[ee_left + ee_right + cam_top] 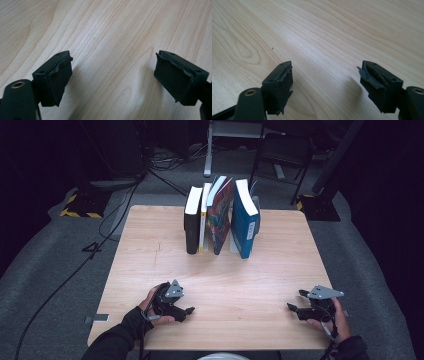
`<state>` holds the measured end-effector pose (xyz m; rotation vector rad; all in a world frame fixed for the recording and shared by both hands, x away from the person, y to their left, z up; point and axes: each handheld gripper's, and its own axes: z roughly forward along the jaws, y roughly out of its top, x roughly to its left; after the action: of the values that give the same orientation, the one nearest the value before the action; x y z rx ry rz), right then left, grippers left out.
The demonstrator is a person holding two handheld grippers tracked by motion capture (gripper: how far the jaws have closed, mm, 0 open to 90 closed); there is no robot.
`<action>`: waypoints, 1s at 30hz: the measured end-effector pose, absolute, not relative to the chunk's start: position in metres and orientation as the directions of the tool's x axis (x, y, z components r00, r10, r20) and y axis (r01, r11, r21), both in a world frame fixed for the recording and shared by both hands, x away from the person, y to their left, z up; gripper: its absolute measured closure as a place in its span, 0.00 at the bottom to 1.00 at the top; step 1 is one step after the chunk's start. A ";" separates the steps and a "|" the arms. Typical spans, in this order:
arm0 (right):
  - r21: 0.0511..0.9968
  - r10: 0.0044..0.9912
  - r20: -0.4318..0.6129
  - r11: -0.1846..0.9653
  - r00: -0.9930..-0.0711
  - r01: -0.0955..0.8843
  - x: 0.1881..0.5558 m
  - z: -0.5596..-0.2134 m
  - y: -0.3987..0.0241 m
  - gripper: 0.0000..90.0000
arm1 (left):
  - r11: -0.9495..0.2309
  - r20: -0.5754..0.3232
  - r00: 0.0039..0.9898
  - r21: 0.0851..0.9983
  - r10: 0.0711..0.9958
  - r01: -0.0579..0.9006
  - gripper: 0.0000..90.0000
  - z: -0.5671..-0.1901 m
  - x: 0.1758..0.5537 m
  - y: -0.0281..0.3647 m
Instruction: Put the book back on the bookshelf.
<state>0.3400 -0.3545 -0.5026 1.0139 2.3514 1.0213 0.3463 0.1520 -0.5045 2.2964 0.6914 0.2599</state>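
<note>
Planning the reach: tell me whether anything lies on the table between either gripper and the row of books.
Nothing visible does. Bare wood runs from the left gripper and the right gripper, both open and empty, to the upright books at the far edge of the table.

books: 4 [220, 217] | table: 1 [150, 245] | claws: 2, left claw [191, 310], right claw [290, 307]

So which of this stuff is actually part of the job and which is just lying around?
Part of the job:
- row of books standing on the table
- left gripper, open
- right gripper, open

Just lying about:
- chair
- floor cables
</note>
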 end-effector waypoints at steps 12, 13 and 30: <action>0.745 0.767 -0.006 0.431 -0.641 0.509 0.335 -0.504 -0.372 0.25 | -0.597 -0.012 0.831 0.689 0.557 0.410 0.16 -0.505 0.344 0.155; 0.745 0.767 -0.006 0.432 -0.642 0.508 0.335 -0.504 -0.372 0.24 | -0.598 -0.010 0.829 0.688 0.559 0.411 0.16 -0.505 0.343 0.156; 0.744 0.766 -0.007 0.433 -0.642 0.508 0.336 -0.505 -0.371 0.24 | -0.600 -0.013 0.834 0.689 0.552 0.408 0.16 -0.505 0.343 0.157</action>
<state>0.3360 -0.3714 -0.5045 1.0902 2.3458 1.0424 0.3432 0.1574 -0.5046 2.2942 0.6969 0.2605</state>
